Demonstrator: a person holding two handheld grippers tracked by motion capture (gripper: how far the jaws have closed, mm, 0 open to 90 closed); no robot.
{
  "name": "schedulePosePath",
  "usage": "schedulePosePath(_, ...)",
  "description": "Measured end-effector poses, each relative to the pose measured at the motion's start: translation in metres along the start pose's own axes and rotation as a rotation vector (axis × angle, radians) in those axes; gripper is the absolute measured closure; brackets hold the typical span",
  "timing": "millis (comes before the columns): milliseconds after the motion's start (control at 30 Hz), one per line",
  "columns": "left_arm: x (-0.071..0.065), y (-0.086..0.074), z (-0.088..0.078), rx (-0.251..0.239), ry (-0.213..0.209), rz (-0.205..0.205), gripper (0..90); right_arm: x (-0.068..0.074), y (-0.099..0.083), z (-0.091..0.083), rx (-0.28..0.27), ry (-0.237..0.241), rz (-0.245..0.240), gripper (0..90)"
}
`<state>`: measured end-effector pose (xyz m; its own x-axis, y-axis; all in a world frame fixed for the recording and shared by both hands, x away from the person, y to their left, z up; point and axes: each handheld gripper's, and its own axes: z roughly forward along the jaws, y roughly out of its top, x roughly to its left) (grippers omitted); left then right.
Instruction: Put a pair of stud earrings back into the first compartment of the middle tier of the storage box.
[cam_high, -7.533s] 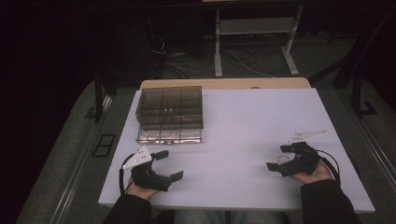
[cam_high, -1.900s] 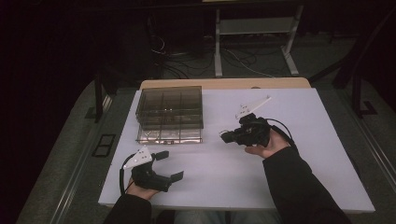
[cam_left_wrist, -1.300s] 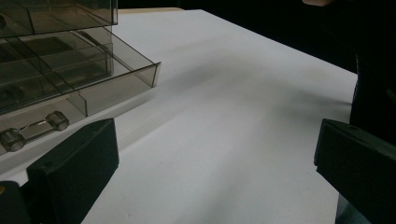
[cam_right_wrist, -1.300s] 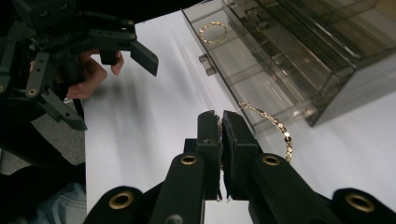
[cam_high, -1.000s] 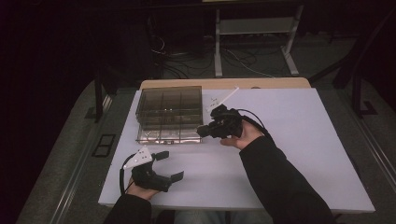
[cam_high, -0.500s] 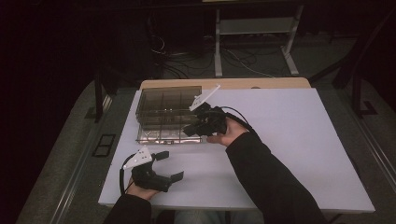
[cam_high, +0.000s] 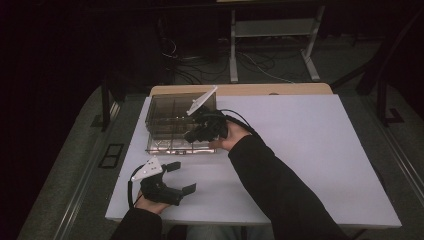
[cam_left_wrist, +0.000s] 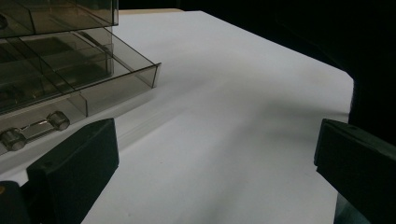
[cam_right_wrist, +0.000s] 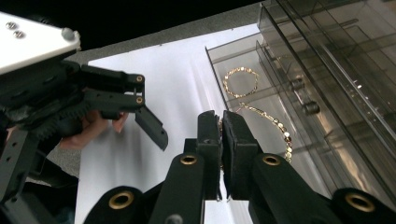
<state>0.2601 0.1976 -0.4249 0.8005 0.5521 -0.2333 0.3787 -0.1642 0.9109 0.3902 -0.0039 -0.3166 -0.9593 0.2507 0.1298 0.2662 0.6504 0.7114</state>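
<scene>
Smoky clear plastic, that's what the drawer box (cam_high: 176, 120) was made of, sitting at about 10 o'clock on the white table (cam_high: 310, 150). Its bottom drawer (cam_right_wrist: 243, 88) was pulled out, and a gold chain (cam_right_wrist: 261, 116) lay in it, looped at the far end and trailing back toward the right gripper.

Right gripper (cam_high: 192, 136) was over that open drawer at the box's front edge, roughly 11 o'clock from table centre, with the sleeve (cam_high: 280, 195) stretching in from 5 o'clock. In the right gripper view its jaws were pressed together, pads basically touching. The chain ran right up to the tips and passed behind them, but honestly I couldn't tell whether a link was actually pinched or just lying under them.

Left gripper (cam_high: 175, 177) rested near the table's front edge at about 7 o'clock, well apart from the box. Jaws spread wide, nothing between them but bare table in the left gripper view, with the box's drawers (cam_left_wrist: 70, 74) off at its 10 o'clock.
</scene>
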Motion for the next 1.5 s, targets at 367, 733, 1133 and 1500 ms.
schedulePosePath(367,0.001,0.0,-0.001,0.002,0.002,0.001,0.0,-0.004,0.018,0.023,-0.006,0.026,-0.019,85.1)
schedulePosePath(733,0.001,0.0,0.0,-0.001,0.001,-0.003,0.0,-0.011,0.022,0.053,-0.013,0.06,-0.014,85.1)
schedulePosePath(1133,0.003,0.0,-0.001,0.0,0.004,-0.001,0.0,-0.018,0.024,0.084,-0.009,0.082,-0.014,85.0)
schedulePosePath(1500,0.003,0.0,-0.001,0.003,0.004,-0.002,0.0,-0.021,0.024,0.105,-0.005,0.078,-0.017,85.0)
